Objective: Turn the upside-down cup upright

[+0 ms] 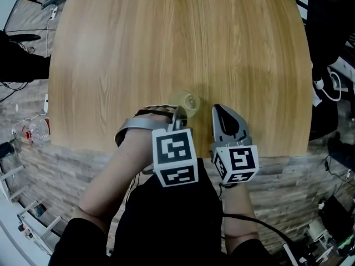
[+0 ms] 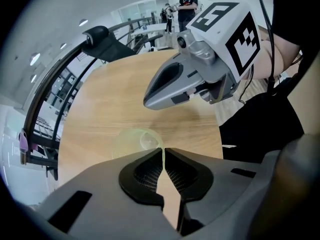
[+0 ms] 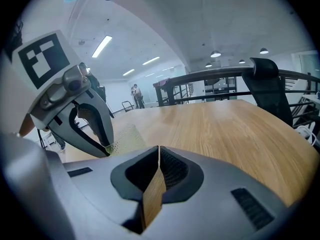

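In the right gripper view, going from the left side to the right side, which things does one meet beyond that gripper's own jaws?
left gripper, shut on the cup's rim → cup → black chair at the table's far edge

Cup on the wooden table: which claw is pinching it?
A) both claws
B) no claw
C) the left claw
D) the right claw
C: the left claw is shut on the thin wall of the cup, while the right claw is shut beside it with nothing inside.
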Motion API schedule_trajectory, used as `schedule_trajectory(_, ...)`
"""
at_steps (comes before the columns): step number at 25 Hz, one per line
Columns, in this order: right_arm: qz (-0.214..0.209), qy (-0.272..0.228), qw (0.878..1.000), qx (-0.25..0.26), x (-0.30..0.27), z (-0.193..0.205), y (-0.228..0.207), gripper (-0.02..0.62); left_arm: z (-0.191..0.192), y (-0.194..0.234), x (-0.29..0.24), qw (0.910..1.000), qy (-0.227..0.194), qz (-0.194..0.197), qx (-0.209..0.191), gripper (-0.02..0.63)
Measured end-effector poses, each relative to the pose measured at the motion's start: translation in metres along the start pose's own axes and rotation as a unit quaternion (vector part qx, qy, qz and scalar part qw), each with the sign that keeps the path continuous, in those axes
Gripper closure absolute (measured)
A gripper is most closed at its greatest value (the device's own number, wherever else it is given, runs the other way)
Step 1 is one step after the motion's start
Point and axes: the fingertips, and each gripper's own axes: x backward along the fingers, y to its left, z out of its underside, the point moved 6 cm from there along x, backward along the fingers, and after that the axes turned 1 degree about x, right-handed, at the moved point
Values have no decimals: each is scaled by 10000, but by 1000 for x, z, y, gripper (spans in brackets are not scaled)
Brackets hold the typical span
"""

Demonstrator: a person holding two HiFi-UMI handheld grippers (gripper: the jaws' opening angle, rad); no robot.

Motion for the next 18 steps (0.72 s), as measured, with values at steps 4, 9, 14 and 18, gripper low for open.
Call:
schedule_trajectory(4, -33, -21, 10000, -6, 4, -2, -5, 580, -5, 2, -1, 9999, 40, -72, -64, 586)
schedule_trajectory(9, -16, -43, 9999, -90, 5, -2, -8, 580, -12, 2, 1, 9998, -39, -106, -185, 581)
schedule_trajectory(14, -28, -45, 9999, -130, 5, -1, -7, 580, -14, 3, 5, 9994, -131, -174, -266, 554)
schedule_trajectory(18, 8, -56, 9999, -154, 6, 0, -11, 580, -16, 2, 4, 9988, -235, -283, -312, 554)
